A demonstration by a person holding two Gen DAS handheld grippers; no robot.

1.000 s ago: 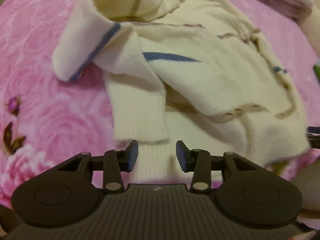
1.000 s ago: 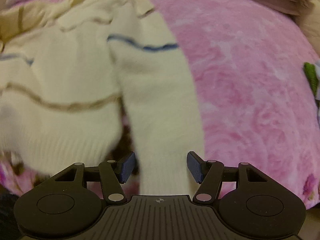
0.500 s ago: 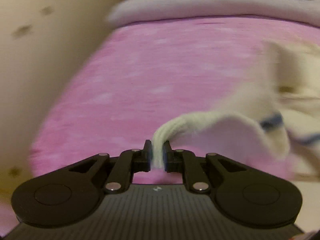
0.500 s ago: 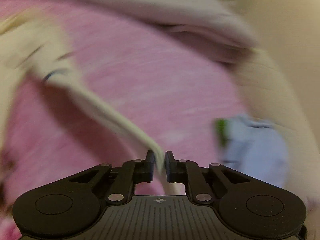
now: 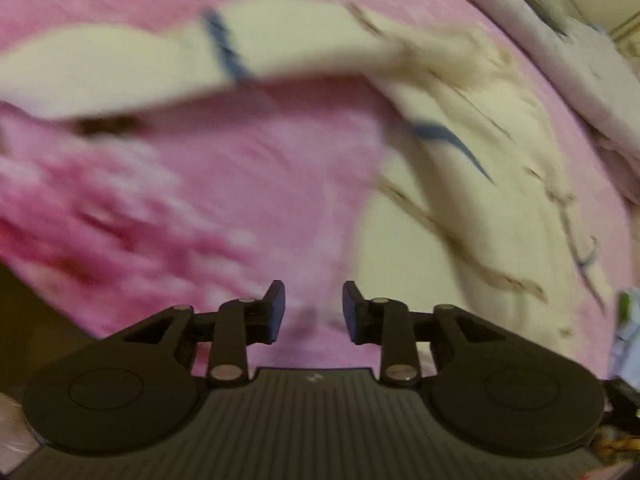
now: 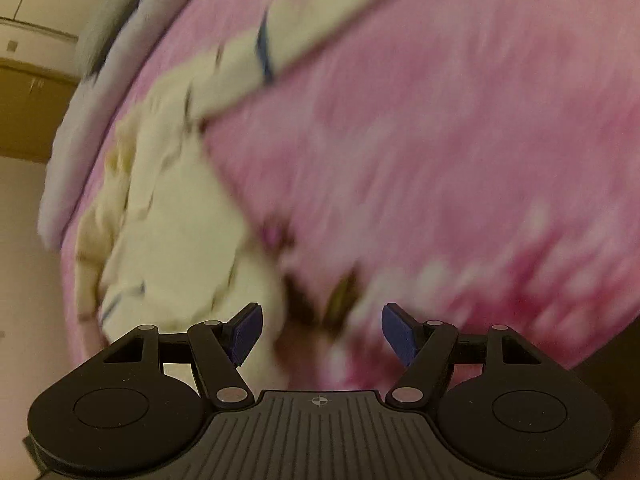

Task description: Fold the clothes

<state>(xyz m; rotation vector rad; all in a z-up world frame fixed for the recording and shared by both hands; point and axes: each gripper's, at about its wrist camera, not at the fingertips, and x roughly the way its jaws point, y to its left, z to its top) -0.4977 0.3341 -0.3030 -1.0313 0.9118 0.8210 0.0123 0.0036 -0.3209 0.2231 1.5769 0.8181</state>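
Note:
A cream knitted sweater with thin blue and brown stripes lies spread on the pink floral bedspread. One sleeve stretches out to the left in the left wrist view. In the right wrist view the sweater's body lies at the left and its other sleeve runs up to the right. My left gripper is open and empty over bare bedspread. My right gripper is open and empty beside the sweater's hem. Both views are motion-blurred.
A pale lilac blanket runs along the far edge of the bed; it also shows in the right wrist view. A small white and green thing lies at the right edge. The bedspread carries dark flower prints.
Both grippers were shut on the sweater's sleeve cuffs half a second ago; now both are open and empty, and the sleeves lie stretched out on the bed. Both cameras have swung round.

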